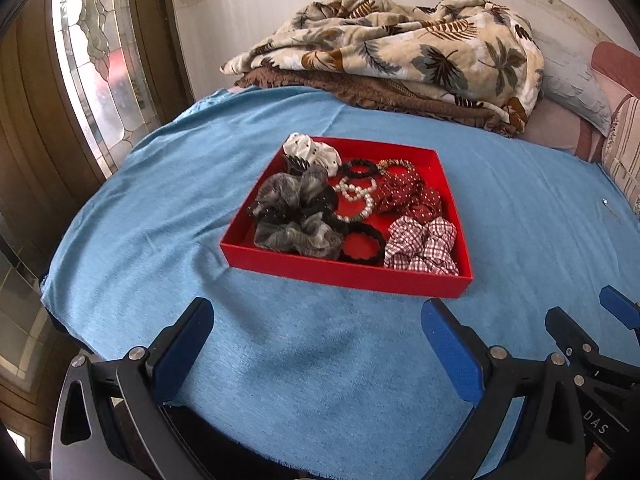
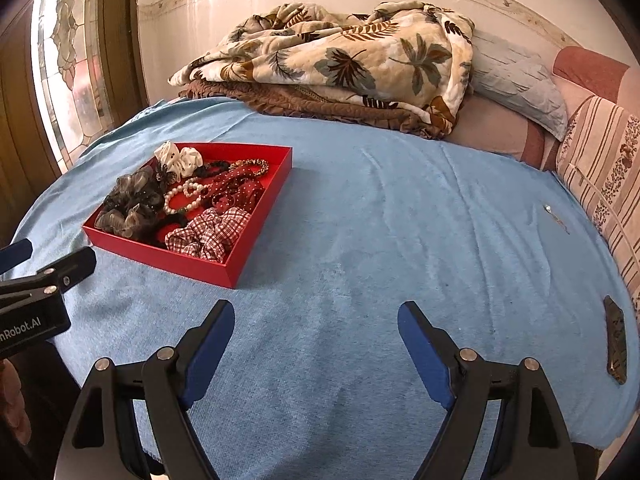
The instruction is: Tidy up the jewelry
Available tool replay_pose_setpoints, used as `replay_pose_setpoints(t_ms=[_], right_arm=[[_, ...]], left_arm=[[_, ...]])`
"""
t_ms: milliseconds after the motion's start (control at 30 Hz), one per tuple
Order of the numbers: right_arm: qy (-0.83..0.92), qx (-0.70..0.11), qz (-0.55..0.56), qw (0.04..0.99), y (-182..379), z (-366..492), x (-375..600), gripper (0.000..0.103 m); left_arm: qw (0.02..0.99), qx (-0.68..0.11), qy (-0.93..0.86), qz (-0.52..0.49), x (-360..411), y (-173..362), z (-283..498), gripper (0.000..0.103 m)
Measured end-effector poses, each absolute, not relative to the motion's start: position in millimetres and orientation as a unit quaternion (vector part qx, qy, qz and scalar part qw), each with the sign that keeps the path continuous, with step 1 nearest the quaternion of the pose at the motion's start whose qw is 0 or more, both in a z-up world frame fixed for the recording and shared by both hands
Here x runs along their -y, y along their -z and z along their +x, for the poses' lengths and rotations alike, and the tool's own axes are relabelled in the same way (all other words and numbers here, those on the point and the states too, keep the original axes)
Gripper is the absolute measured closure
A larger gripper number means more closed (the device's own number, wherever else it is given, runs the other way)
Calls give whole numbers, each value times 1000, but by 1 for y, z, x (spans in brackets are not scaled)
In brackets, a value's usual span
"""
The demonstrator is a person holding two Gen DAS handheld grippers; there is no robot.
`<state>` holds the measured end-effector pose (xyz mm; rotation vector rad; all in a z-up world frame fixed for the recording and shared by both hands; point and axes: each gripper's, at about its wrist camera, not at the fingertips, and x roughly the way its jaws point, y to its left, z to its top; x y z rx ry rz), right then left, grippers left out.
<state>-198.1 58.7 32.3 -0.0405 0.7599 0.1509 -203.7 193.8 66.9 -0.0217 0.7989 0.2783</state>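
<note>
A red tray lies on the blue cloth and holds a grey scrunchie, a white scrunchie, a checked scrunchie, a dotted red one, pearl bracelets, black hair ties and a gold bracelet. My left gripper hangs open just short of the tray's near wall, with nothing between its fingers. To the tray's right, my right gripper stands open over bare cloth, empty.
A leaf-print blanket is heaped at the back by the wall. Pillows line the right side. A small silver item and a dark patterned flat object lie on the cloth at right. A glass door stands left.
</note>
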Motion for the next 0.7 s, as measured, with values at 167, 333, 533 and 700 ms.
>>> replay_pose_setpoints(t_ms=[167, 333, 533, 700], right_arm=[[-74, -373, -21, 925, -32, -197, -60, 15], [-74, -374, -23, 924, -31, -198, -61, 15], [-74, -375, -24, 924, -31, -198, -63, 14], [-76, -377, -27, 923, -29, -198, -65, 13]], left_arm=[[911, -390, -131, -13, -194, -65, -204, 0], [910, -394, -126, -17, -198, -63, -203, 0], [909, -398, -126, -21, -199, -61, -204, 0], [906, -403, -125, -26, -202, -58, -203, 0]])
